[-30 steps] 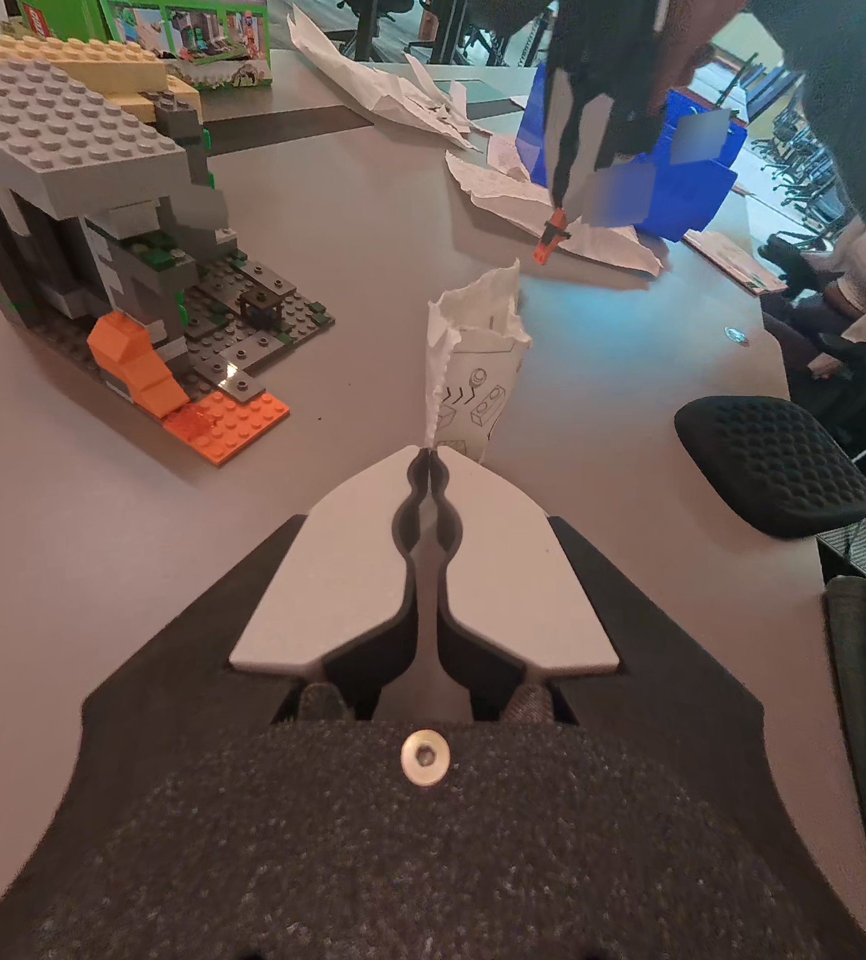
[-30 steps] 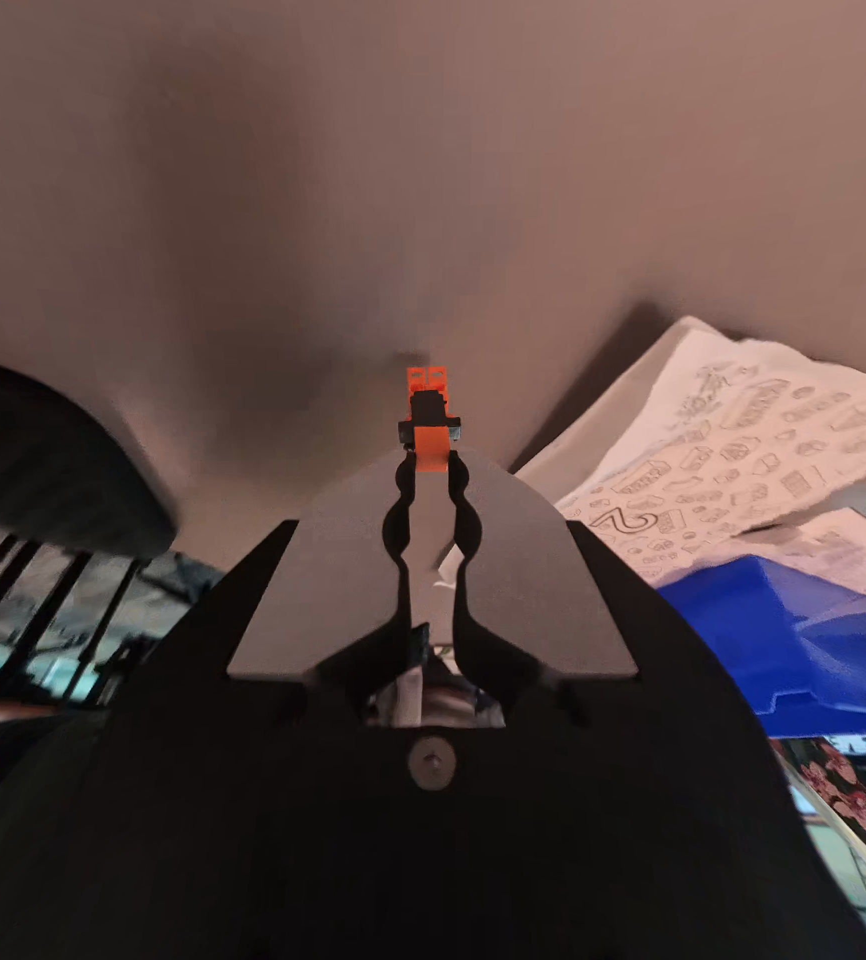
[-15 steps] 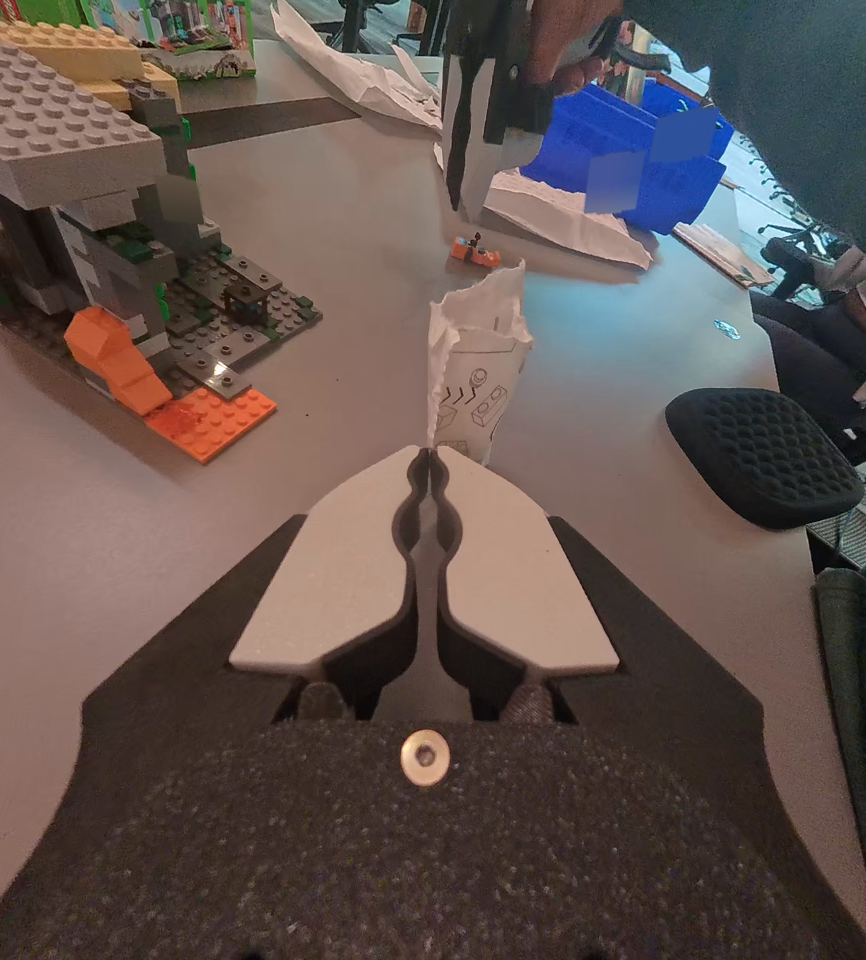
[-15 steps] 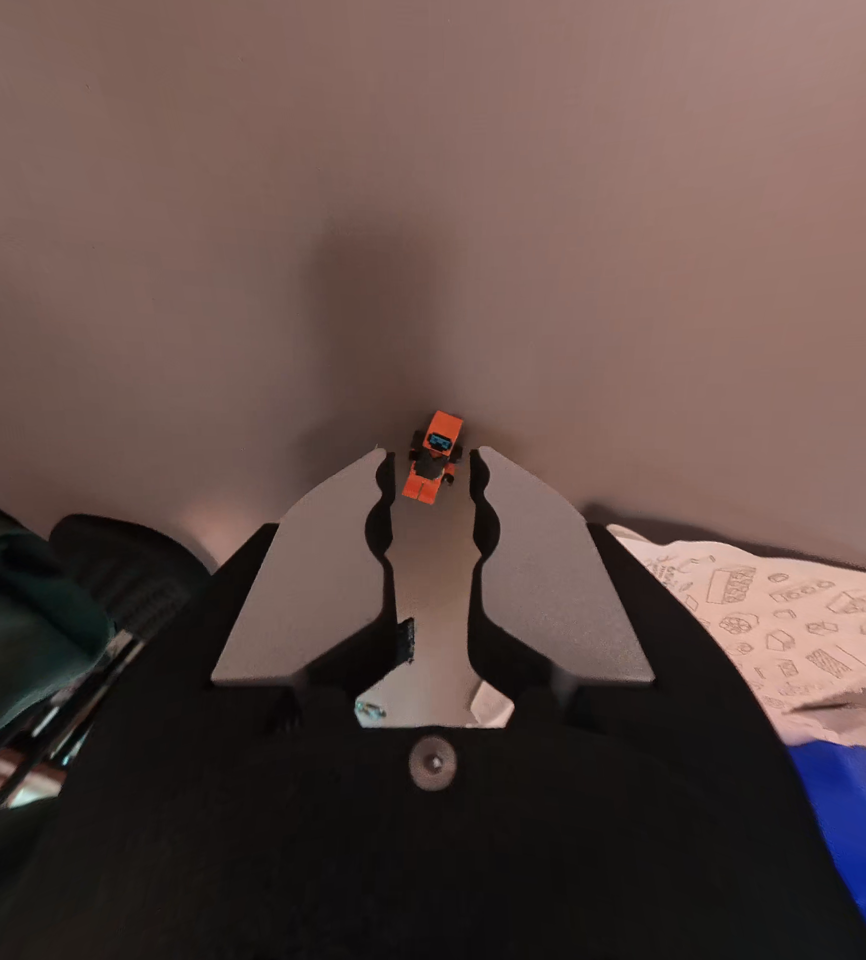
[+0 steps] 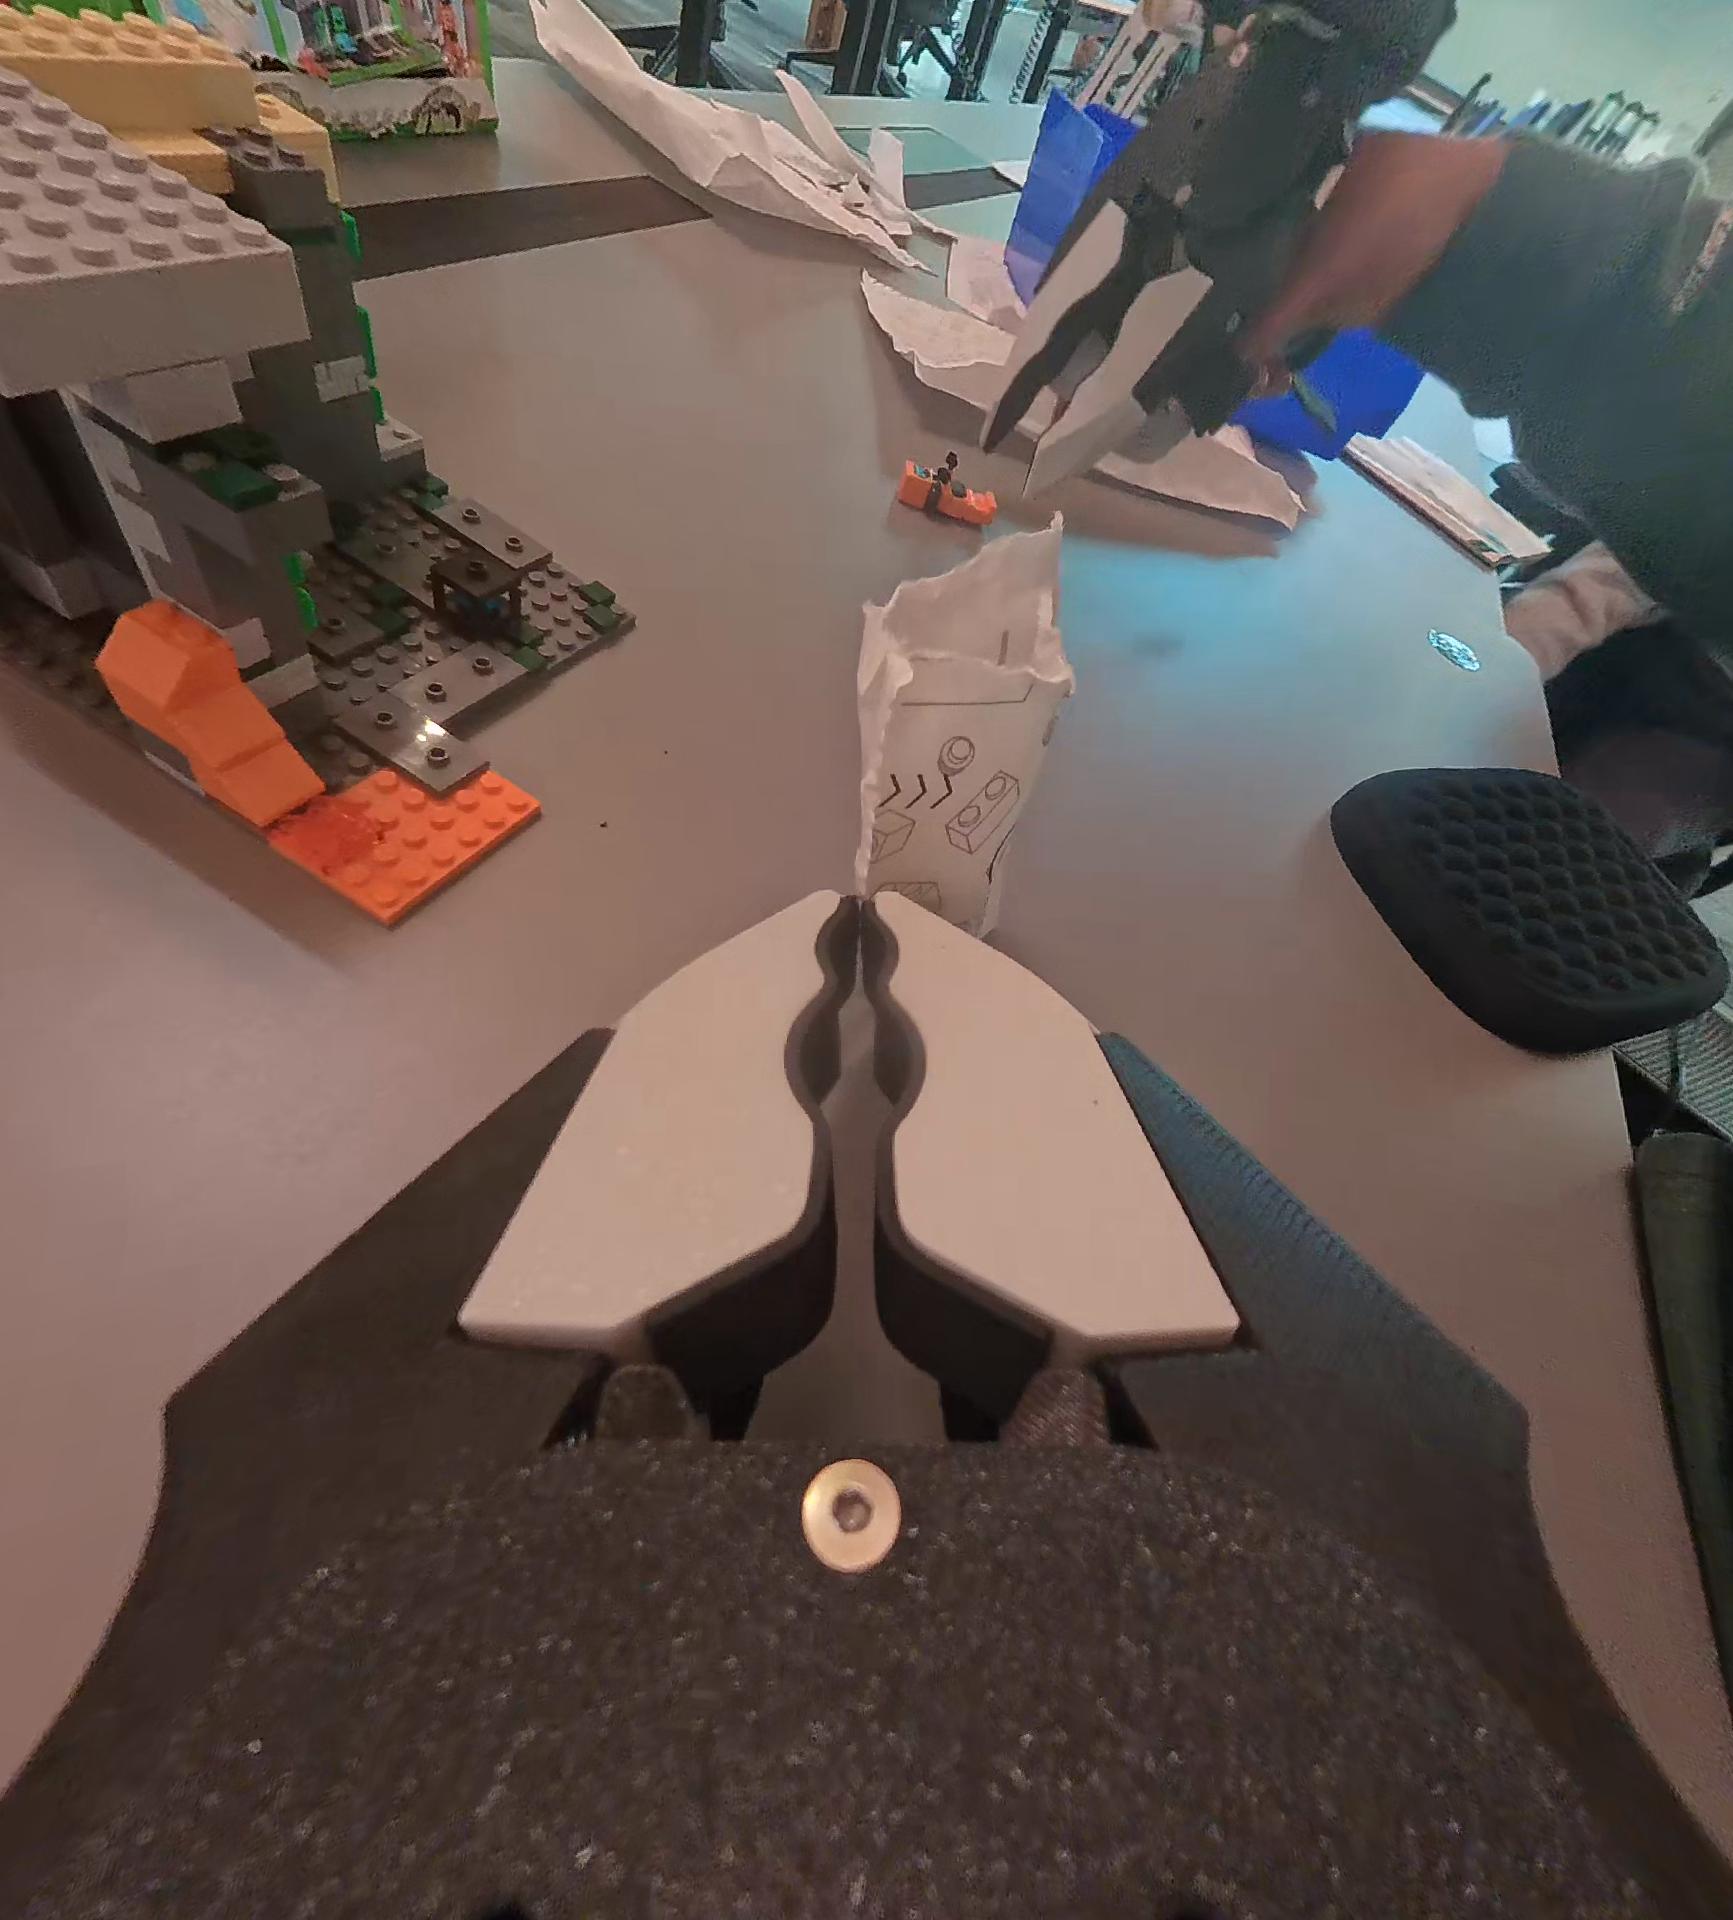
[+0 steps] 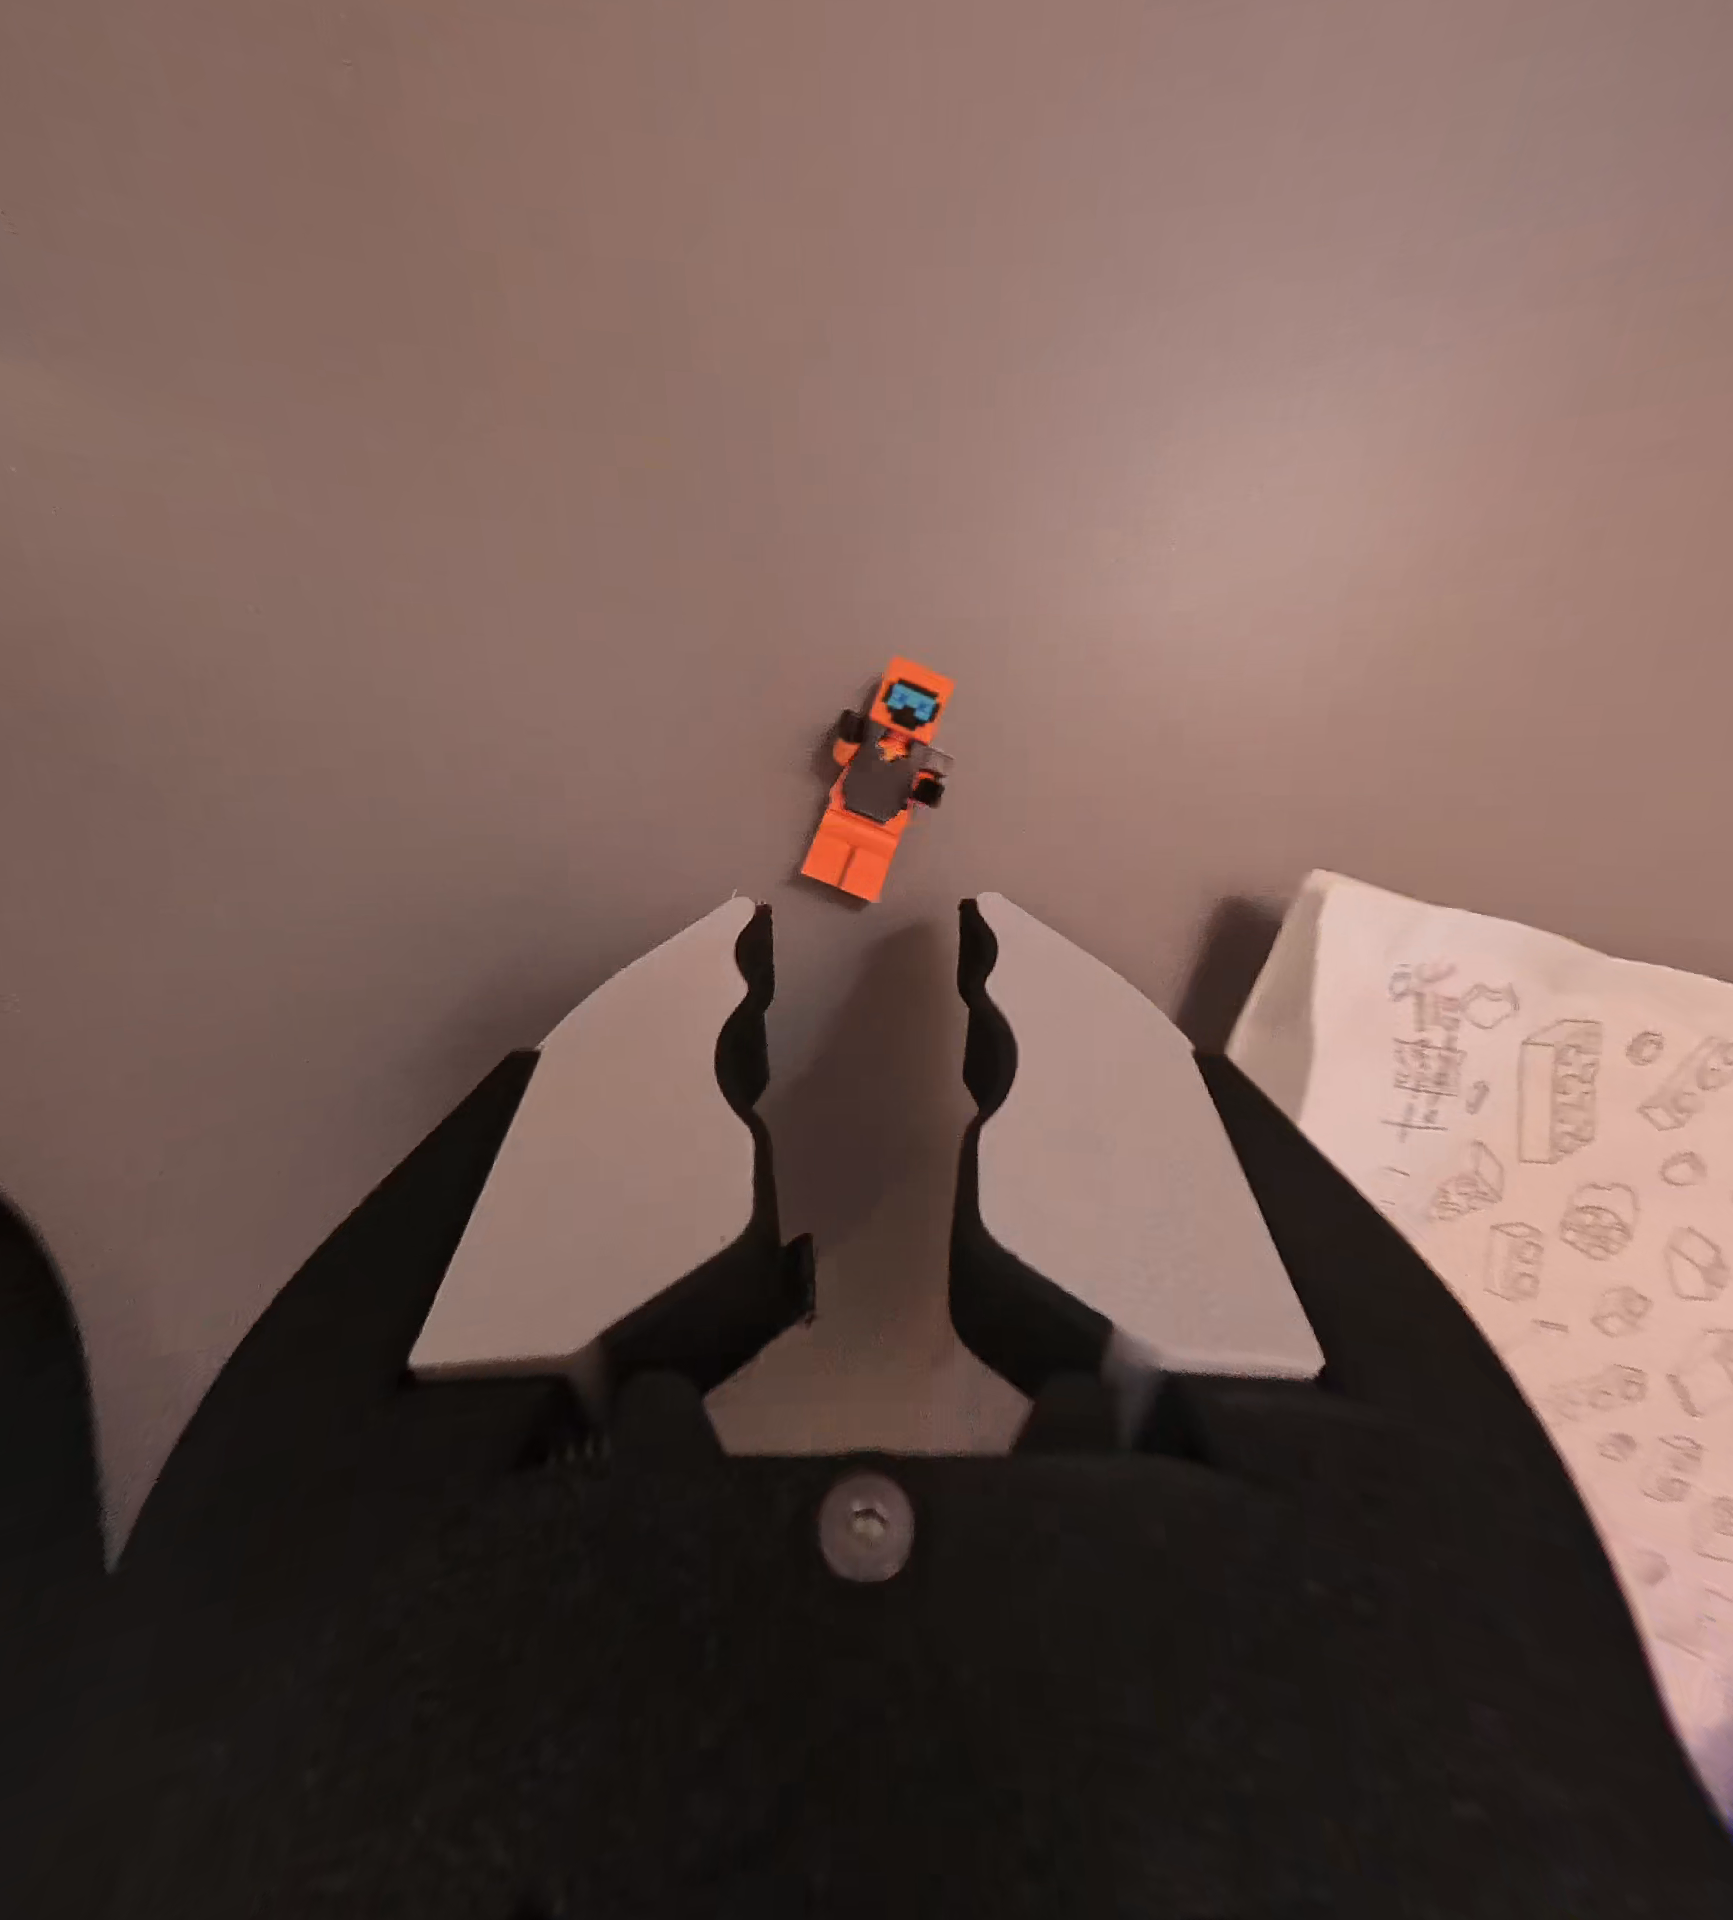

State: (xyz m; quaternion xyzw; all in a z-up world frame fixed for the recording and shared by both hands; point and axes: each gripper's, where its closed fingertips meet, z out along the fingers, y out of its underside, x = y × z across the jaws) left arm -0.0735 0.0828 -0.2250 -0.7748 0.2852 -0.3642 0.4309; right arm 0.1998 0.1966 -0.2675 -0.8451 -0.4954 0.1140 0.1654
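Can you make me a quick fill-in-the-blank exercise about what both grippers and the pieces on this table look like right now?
1. The right gripper has its jaws ____.
2. The small toy figure lying on the table is mostly ____.
3. The left gripper is pinching the edge of a torn white paper ____.
4. The brick model has an ____ plate at its front.

Missing words: open; orange; bag; orange

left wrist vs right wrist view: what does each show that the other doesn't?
Left only: brick build, torn paper bag pinched by the shut left gripper, chair seat, and the right gripper from outside.
Right only: the figure's front and the open, empty right gripper just short of its legs.
Both: orange figure lying on the grey table, printed paper, blue bin.
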